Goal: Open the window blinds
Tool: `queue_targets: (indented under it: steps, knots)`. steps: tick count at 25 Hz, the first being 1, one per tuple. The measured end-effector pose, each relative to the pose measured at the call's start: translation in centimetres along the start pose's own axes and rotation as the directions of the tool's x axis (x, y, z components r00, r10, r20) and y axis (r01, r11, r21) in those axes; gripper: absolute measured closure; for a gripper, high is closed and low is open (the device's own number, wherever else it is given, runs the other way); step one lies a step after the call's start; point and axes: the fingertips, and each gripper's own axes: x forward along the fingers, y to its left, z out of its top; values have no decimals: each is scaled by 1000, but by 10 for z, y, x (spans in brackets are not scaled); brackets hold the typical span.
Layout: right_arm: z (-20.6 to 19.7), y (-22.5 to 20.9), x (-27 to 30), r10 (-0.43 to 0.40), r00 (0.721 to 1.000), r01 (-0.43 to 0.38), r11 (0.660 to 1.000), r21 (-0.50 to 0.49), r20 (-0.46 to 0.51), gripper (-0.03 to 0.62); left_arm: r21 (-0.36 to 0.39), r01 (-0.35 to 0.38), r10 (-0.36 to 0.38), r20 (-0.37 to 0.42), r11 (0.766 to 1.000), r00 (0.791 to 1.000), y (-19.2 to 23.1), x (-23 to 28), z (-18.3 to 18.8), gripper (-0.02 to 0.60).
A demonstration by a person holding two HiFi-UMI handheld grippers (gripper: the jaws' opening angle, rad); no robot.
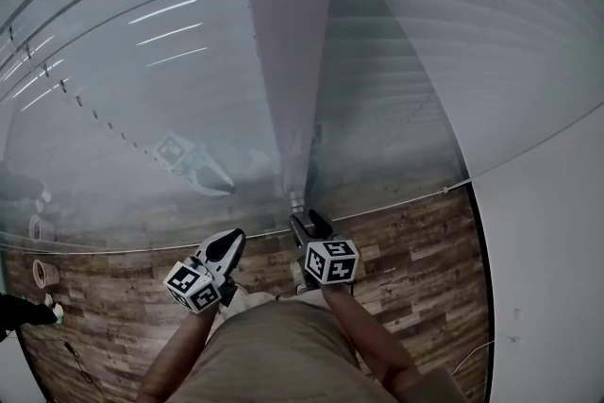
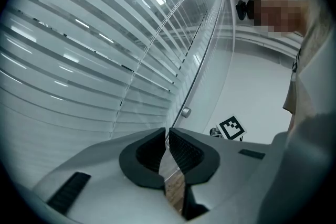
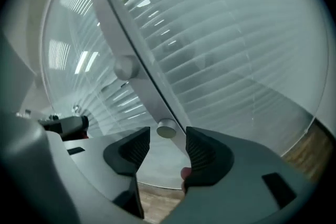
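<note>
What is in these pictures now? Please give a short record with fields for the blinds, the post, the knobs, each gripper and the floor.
Blinds: horizontal slats, lowered behind glass on both sides of the post
Post: pale upright post between the panes
Knobs: lower knob and upper knob, both round, on the post
Left gripper: fingers shut, nothing between them
Right gripper: fingers open, lower knob just ahead between their tips, not gripped
Floor: wood planks
</note>
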Motion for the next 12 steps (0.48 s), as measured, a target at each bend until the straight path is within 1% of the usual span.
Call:
queue_targets:
  steps: [2, 5, 8, 9, 10, 12]
  knots:
    - [4, 0, -1, 39, 999, -42, 991, 127, 20, 393, -4, 3, -3, 0, 1000, 1000, -2, -2, 5, 568]
    - [10, 9, 1, 107, 993, -114, 958, 261, 43, 395, -9, 7, -7, -5, 1000, 1000, -6, -6, 14, 568]
    - [1, 6, 5, 147, 987, -161, 924, 348, 67, 401, -11, 1, -2, -16, 1000, 1000, -5, -7, 5, 568]
    - [-3, 2, 6, 152, 986, -168, 911, 377, 72, 452, -12, -1, 1, -17, 1000, 1000, -4, -5, 0, 568]
    - [-5, -1, 7, 157, 985, -175, 900, 400, 77, 464, -10, -3, 2, -17, 1000, 1000, -3, -5, -3, 568]
    - [-4, -2, 8, 167, 981, -192, 889, 417, 95, 462, -7, -4, 4, -16, 1000, 1000, -1, -5, -2, 568]
